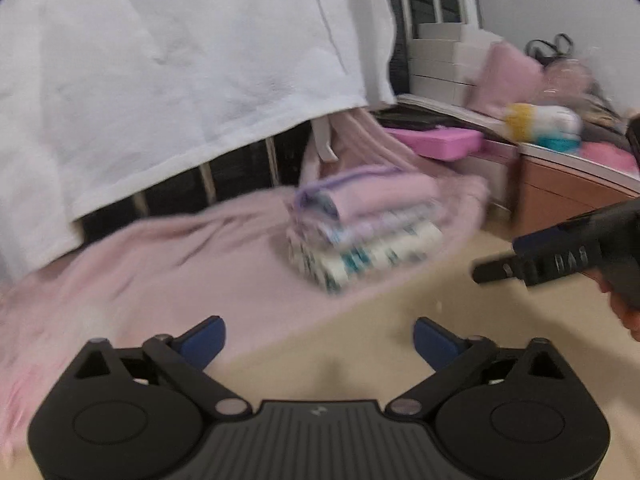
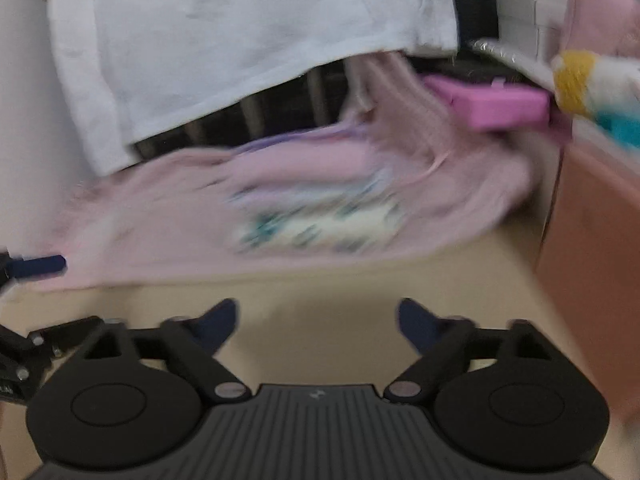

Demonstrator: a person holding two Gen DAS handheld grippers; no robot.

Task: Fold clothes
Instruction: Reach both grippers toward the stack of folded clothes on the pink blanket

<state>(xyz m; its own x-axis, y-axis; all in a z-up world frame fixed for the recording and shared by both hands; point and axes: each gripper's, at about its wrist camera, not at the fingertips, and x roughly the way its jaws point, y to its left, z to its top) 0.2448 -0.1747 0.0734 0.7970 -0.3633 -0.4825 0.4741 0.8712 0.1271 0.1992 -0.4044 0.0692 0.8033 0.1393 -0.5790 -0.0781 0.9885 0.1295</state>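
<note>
The stack of folded pastel garments [image 1: 360, 224] is seen at about twelve o'clock from the left gripper [image 1: 320, 340], well beyond its blue-padded fingertips [image 1: 204, 338], and nothing is held between them; the jaws are spread wide over bare beige floor [image 1: 380, 320]. From the right gripper [image 2: 318, 326] the same stack [image 2: 320, 216] is likewise found at twelve o'clock, apart from the dark blue fingertips [image 2: 418, 324], whose jaws stand wide with only floor between them. The stack is made of several flat rectangular layers, a plain pink one on top edged in lilac, and white ones printed in teal beneath; it is blurred, heavily so in the right view. It rests on a soft, rumpled pale pink blanket [image 1: 140, 264] spread over the floor. At ten to twelve o'clock a large white woven cloth [image 1: 180, 80] is hung, its hemmed lower edge slanting. A rigid bright pink rectangular box [image 1: 436, 142] is seen at one o'clock beside a brown cabinet [image 1: 560, 196]. In the left view the right gripper [image 1: 480, 272], a black device, is seen at three o'clock, gripped by a hand [image 1: 624, 308].
</note>
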